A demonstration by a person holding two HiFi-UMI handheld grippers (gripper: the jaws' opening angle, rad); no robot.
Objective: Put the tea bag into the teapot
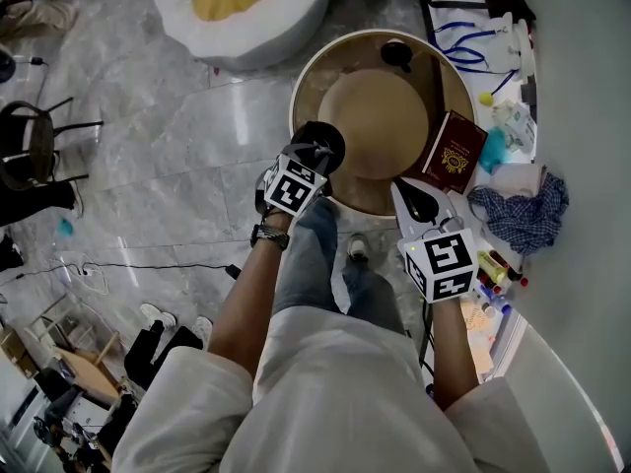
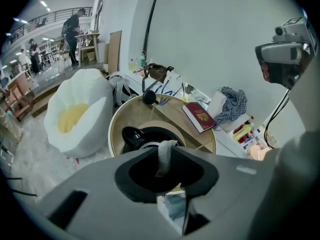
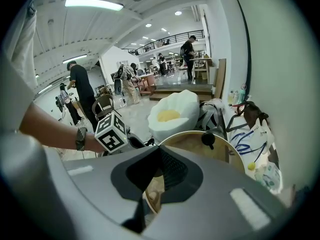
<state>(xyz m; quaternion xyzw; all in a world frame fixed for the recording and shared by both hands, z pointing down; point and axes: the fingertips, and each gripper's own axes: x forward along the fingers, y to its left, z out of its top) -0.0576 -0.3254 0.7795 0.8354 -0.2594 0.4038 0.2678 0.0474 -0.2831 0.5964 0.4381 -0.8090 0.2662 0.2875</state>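
The black teapot (image 1: 333, 136) stands at the near left edge of the round wooden table (image 1: 325, 62), its mouth open (image 2: 134, 135). My left gripper (image 1: 314, 156) hovers right over it. In the left gripper view the jaw tips (image 2: 164, 145) pinch a pale tea bag (image 2: 163, 159), which hangs just above the pot's mouth. The teapot's black lid (image 1: 396, 54) lies at the table's far side. My right gripper (image 1: 414, 197) waits at the table's near right edge, shut and with nothing in it (image 3: 159, 148).
A red booklet (image 1: 454, 153) lies on the table's right side. A checked cloth (image 1: 523, 215), small bottles and cables crowd the white counter to the right. A white and yellow beanbag (image 1: 242, 3) sits on the floor beyond the table. People stand far off in the hall.
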